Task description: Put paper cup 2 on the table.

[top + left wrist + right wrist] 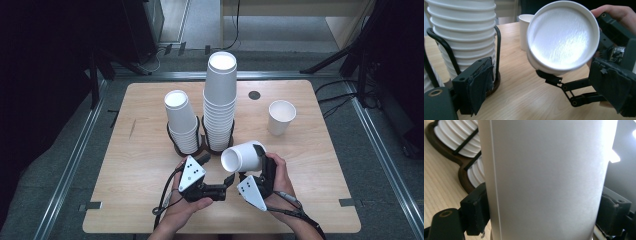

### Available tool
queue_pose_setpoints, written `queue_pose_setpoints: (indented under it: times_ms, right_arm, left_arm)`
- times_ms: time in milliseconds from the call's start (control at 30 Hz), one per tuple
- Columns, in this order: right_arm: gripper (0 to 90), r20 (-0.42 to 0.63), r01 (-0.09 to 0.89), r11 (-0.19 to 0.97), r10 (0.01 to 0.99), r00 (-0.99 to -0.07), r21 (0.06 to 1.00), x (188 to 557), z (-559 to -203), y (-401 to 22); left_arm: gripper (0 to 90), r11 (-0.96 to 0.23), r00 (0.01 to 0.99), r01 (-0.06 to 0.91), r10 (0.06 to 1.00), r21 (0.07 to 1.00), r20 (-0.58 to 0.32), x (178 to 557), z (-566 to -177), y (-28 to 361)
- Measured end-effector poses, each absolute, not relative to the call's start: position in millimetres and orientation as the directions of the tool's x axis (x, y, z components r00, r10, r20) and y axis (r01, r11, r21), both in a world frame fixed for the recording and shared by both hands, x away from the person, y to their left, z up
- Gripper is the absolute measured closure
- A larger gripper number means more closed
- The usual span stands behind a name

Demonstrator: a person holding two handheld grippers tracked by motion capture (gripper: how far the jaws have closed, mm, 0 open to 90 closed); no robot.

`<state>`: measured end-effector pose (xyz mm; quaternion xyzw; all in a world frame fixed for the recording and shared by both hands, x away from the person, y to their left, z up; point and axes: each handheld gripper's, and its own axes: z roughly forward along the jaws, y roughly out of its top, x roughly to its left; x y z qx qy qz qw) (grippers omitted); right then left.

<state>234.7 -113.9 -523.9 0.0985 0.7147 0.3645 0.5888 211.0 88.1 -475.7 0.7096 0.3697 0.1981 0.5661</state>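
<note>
High view puts your right gripper (248,159) just in front of the two cup stacks, its jaws pressed on the sides of a white paper cup (244,155) that lies tipped on its side above the wooden table (145,175), its flat closed end turned toward your left hand. Your right gripper view confirms the hold: a black pad sits against each side of the cup's wall, with the seam of the paper running down between them. Your left gripper (226,183) rests low beside the right one, near the table's front edge, and its jaws stand apart with nothing between them; in your left gripper view the two padded fingers (481,85) frame the cup's round flat end (563,35) from a little way off, not touching it. Behind the held cup stands the tall stack of cups (219,102) in its dark wire holder, and the shorter stack (181,122) stands just to its left in a matching holder. A single upright cup (280,117) stands on the table to the right, well apart from the stacks and from both of your grippers.
</note>
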Motion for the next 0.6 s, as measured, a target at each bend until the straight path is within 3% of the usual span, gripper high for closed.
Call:
queue_pose_setpoints:
  times_ms: [533, 600]
  right_arm:
    - [14.4, -0.858, -0.384, 0.770, 0.430, -0.280, 0.511, 228.4, -531.2, -105.4]
    - [14.4, -0.862, -0.388, 0.772, 0.418, -0.286, 0.503, 226.9, -532.6, -104.7]
  left_arm:
    - [6.5, -0.094, 0.672, 0.343, 0.720, 0.935, -0.174, 214.6, -474.6, 85.8]
    - [9.5, -0.098, 0.670, 0.345, 0.722, 0.934, -0.172, 214.5, -474.5, 85.3]
